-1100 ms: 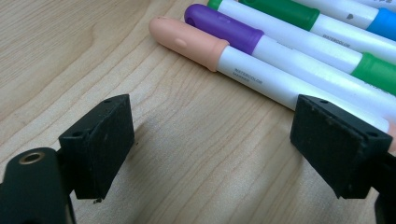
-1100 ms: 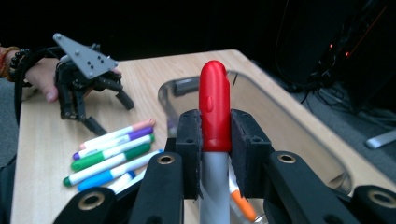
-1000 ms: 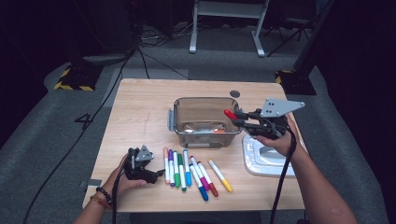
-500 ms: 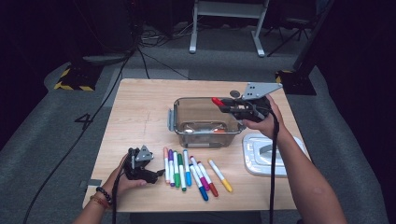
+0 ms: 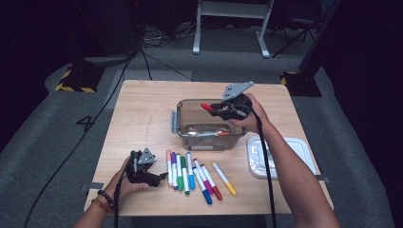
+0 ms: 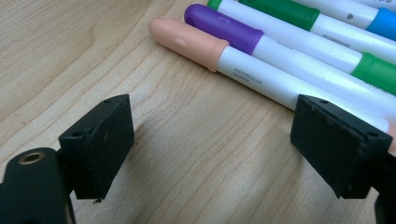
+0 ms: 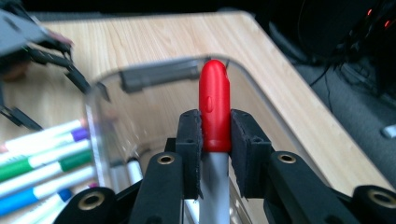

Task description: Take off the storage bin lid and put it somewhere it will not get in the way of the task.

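My right gripper (image 5: pixel 216 109) (image 7: pixel 215 140) is shut on a red-capped marker (image 5: pixel 207 107) (image 7: pixel 214 109), held over the clear plastic bin (image 5: pixel 187 124) (image 7: pixel 105 88). An orange-capped marker (image 5: pixel 215 134) lies inside the bin. On the table, my left gripper (image 5: pixel 159 177) (image 6: pixel 210 140) rests open, with bare wood between its pads. Just ahead of it lies a row of markers, the peach-capped one (image 6: pixel 191 42) (image 5: pixel 168 161) nearest, then a purple one (image 6: pixel 224 25) and green ones (image 6: pixel 373 70).
The bin's white lid (image 5: pixel 304 152) lies flat at the right of the table. More markers with blue, red, pink and yellow (image 5: pixel 224 179) caps lie in front of the bin. A cable (image 5: pixel 266 161) trails from the right gripper along the forearm.
My right gripper has carried the red-capped marker leftward and slightly down, from above the lid side to over the bin. The left gripper has stayed put.
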The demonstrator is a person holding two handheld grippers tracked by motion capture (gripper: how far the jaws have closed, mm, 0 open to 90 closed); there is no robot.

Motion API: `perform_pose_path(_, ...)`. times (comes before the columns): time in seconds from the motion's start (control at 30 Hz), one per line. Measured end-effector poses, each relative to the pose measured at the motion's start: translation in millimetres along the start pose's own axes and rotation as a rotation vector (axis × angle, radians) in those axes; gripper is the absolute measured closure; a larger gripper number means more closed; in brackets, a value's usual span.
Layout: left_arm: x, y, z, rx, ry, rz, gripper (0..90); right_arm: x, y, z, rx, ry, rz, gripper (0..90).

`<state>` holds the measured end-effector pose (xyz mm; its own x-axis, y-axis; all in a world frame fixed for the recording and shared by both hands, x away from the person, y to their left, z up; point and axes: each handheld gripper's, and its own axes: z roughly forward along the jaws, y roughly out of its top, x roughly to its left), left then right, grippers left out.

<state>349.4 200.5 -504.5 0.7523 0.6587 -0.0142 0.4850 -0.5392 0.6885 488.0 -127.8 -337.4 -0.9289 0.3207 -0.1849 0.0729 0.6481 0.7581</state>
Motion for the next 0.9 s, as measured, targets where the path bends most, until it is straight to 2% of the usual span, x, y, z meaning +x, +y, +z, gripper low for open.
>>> perform_pose_path(0.17,-0.1,0.0,0.1,0.0,-0.001,-0.002,14.0,-8.1,-10.3,22.0,0.096,0.014,-0.013,74.9)
perform_pose_path(0.33,0.0,-0.1,0.0,0.0,-0.002,-0.001,14.0,-9.7,-16.7,38.7,0.193,0.067,-0.044,74.9)
perform_pose_path(0.4,0.0,-0.1,0.0,0.0,-0.002,-0.001,14.1,-9.3,-19.4,45.2,0.239,0.091,-0.053,74.9)
perform_pose_path(0.53,0.0,-0.1,0.0,0.0,-0.002,-0.001,14.0,-4.4,-20.5,52.7,0.308,0.138,-0.104,74.9)
perform_pose_path(0.67,0.0,-0.1,0.0,0.0,-0.002,-0.001,14.1,0.7,-19.4,57.5,0.391,0.163,-0.134,74.8)
perform_pose_path(0.9,0.0,-0.1,0.0,0.0,-0.002,-0.001,14.1,7.7,-18.9,63.9,0.447,0.192,-0.158,74.2)
